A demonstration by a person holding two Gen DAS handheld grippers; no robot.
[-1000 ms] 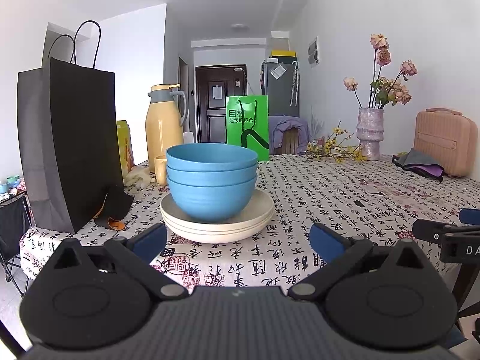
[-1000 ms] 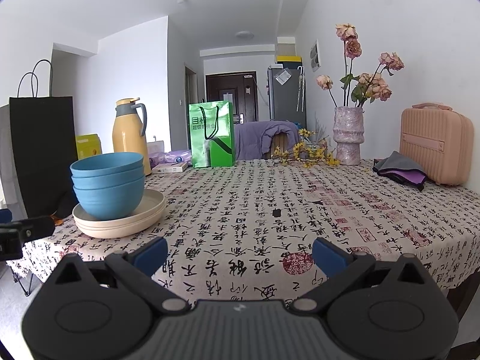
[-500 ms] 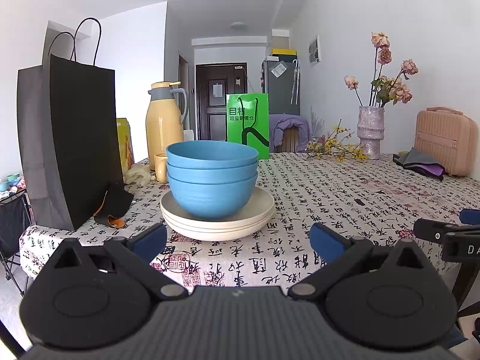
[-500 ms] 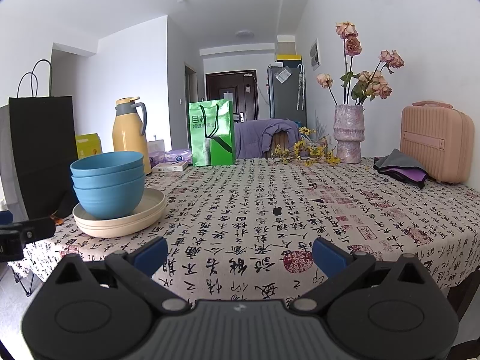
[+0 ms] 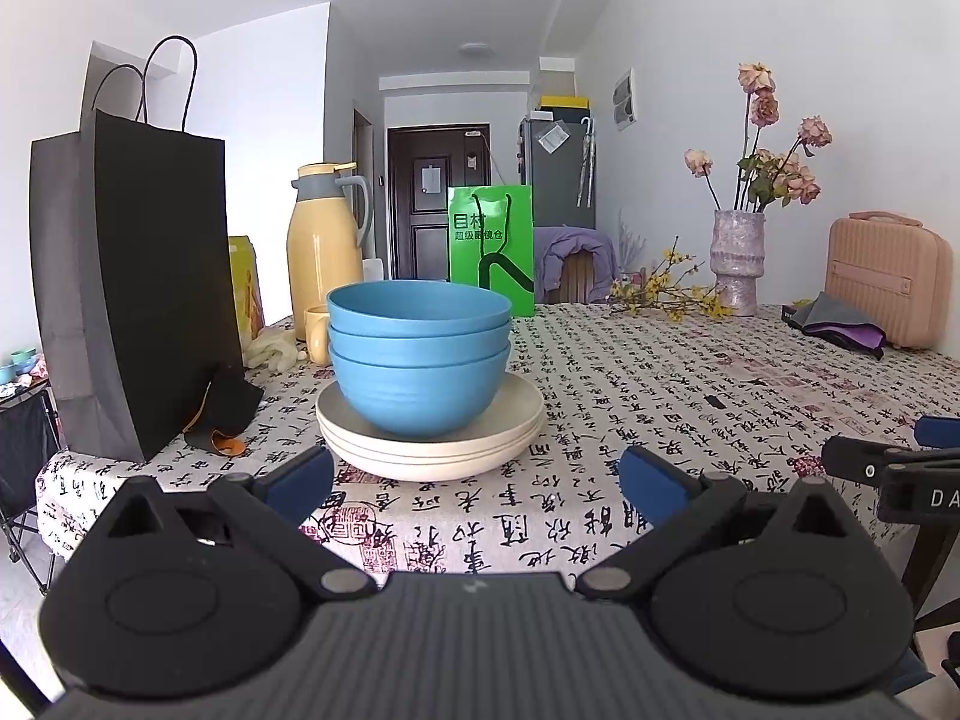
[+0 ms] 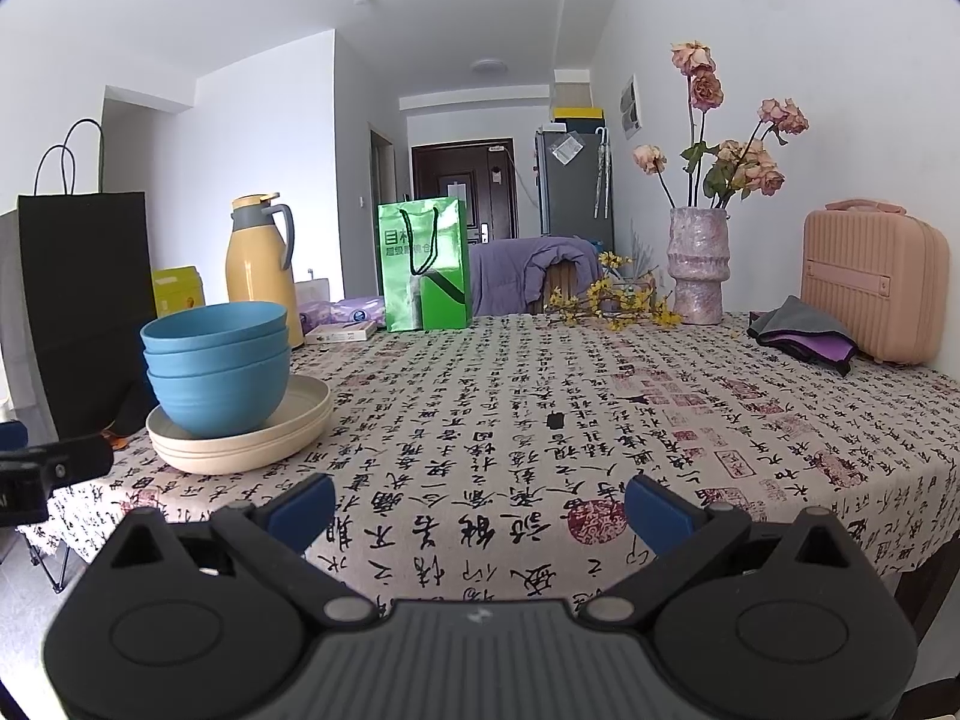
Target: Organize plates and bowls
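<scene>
Left wrist: round bowls (smooth, nested)

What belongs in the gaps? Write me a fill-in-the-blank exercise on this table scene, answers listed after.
1. The blue bowls are nested in a stack of ____.
2. The bowl stack sits on a pile of cream ____.
3. The left gripper and right gripper both have their jaws ____.
4. The pink vase holds dried ____.

Missing words: three; plates; open; roses
</scene>
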